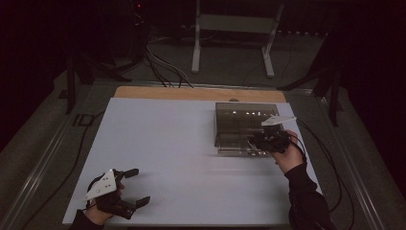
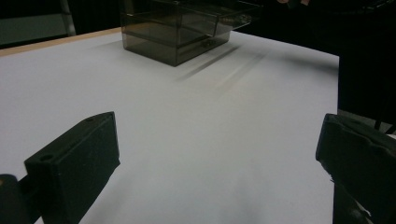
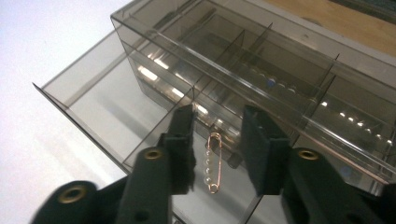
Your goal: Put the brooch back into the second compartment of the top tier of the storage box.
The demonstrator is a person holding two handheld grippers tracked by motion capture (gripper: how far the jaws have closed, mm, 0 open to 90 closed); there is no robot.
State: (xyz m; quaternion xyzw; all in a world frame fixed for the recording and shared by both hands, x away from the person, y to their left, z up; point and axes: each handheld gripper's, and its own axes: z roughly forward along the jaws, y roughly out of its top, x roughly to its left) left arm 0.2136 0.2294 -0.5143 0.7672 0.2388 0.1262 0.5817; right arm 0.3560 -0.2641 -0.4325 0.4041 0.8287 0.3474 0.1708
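A smoky clear plastic drawer box [image 1: 239, 122] [image 2: 177, 35] [image 3: 261, 60] stands on the white table at the right. Its lower drawer [image 3: 98, 100] is pulled out toward me. A gold safety pin with small pearl beads [image 3: 212, 161] lies in a drawer compartment. My right gripper [image 1: 261, 140] [image 3: 215, 149] hovers just over the drawer, open, its jaws either side of the pin and apart from it. My left gripper [image 1: 135, 187] [image 2: 217, 154] rests low at the table's near left corner, open, with nothing between its jaws.
The white table top [image 1: 167, 143] has a wooden strip [image 1: 191, 93] along its far edge. Cables [image 1: 330, 163] trail off the right side. A metal frame stand [image 1: 234, 33] and floor cables sit beyond the table in the dark.
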